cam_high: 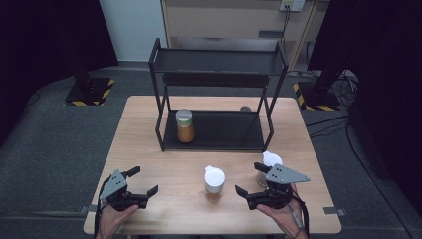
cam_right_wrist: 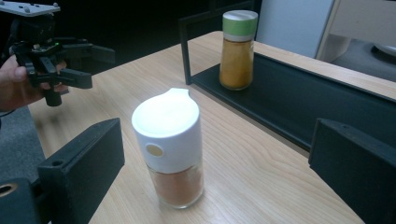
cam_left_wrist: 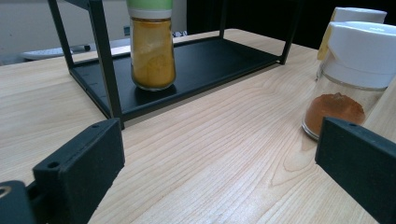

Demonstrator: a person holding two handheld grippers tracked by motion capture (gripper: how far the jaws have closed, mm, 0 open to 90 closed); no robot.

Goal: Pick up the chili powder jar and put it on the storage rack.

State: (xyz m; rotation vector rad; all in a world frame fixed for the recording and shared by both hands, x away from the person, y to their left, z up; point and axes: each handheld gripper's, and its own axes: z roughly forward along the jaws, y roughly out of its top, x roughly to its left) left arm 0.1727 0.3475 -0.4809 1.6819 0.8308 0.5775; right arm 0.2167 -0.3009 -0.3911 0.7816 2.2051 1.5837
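Note:
A black two-tier rack (cam_high: pixel 224 130) stands at the back of the wooden table (cam_high: pixel 149 134). On its lower shelf, to the left, is a green-lidded jar of yellow spice (cam_high: pixel 185 126) (cam_left_wrist: pixel 152 49) (cam_right_wrist: pixel 237 50). A white-capped jar of brown spice (cam_high: pixel 214 183) (cam_right_wrist: pixel 170 145) stands at the front middle. A second white-capped jar (cam_high: pixel 269 164) (cam_left_wrist: pixel 360 14) stands to its right, just behind my right gripper (cam_high: pixel 249 178). The right gripper (cam_right_wrist: pixel 217 170) is open, with the first white-capped jar (cam_left_wrist: pixel 351 77) ahead between its jaws, not touched. My left gripper (cam_high: pixel 144 181) (cam_left_wrist: pixel 219 161) (cam_right_wrist: pixel 99 66) is open and holds nothing.
The rack's upper shelf (cam_high: pixel 219 62) overhangs the lower one, and thin black posts (cam_left_wrist: pixel 105 60) frame its front. A small grey round object (cam_high: pixel 245 108) lies on the table behind the rack. Bare wood lies between the rack and the jars.

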